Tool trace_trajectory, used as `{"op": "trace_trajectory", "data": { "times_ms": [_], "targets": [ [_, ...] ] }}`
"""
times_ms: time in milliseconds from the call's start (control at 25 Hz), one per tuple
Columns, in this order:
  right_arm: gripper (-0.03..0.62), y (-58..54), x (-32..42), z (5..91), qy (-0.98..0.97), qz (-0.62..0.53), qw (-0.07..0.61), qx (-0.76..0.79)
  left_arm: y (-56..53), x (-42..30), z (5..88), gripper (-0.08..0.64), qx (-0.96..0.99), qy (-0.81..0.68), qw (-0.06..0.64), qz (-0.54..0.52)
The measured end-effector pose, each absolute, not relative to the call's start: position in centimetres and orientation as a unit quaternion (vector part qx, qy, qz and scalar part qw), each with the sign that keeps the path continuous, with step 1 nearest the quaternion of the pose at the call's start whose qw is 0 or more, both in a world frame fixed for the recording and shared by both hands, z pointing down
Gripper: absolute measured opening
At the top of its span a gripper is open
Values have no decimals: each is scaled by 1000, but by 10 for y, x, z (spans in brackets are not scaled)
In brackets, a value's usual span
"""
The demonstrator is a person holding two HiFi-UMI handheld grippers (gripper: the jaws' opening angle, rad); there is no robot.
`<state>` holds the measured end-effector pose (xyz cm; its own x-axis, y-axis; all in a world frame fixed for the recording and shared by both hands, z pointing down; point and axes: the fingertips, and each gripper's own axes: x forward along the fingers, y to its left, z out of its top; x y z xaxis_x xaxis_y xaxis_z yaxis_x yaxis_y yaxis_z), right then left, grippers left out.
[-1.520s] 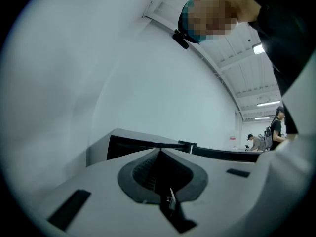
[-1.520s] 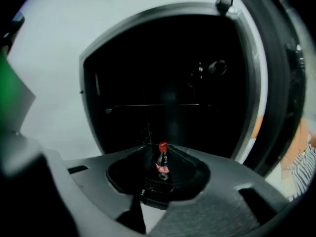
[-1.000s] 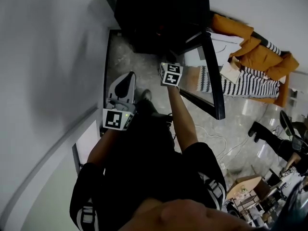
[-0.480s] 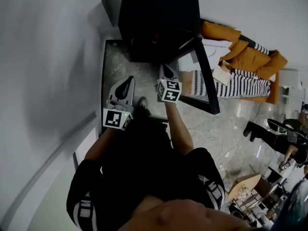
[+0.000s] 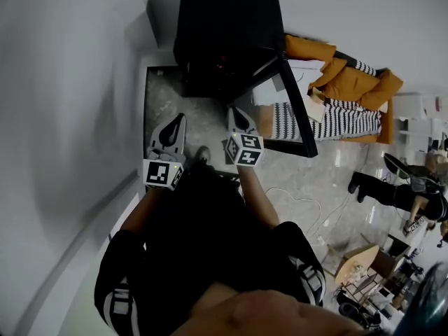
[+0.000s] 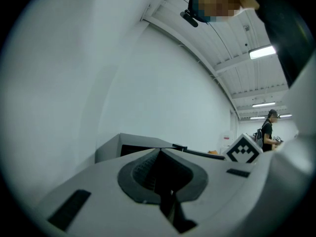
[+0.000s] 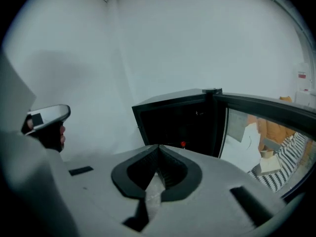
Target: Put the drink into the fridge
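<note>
Just outside the fridge (its door open), left gripper and right gripper hang side by side, each with jaws pressed together on nothing.

The fridge is a small black box that stands upright on the floor, close against the white wall. Its glass-paned door is swung wide open, away from that wall. The inside is dark (one small red spot shows, too small to identify).
</note>
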<state>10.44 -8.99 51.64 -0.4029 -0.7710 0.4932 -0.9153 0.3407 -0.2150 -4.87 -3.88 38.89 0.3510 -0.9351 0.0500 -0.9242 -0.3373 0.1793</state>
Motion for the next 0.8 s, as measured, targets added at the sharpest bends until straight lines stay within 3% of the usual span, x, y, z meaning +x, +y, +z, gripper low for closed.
{"op": "trace_trajectory", "data": {
  "times_ms": [800],
  "targets": [
    [2,-15,77,446,-810,221,104,534,-15,-59,379,5,842,-532,85,-38]
  ]
}}
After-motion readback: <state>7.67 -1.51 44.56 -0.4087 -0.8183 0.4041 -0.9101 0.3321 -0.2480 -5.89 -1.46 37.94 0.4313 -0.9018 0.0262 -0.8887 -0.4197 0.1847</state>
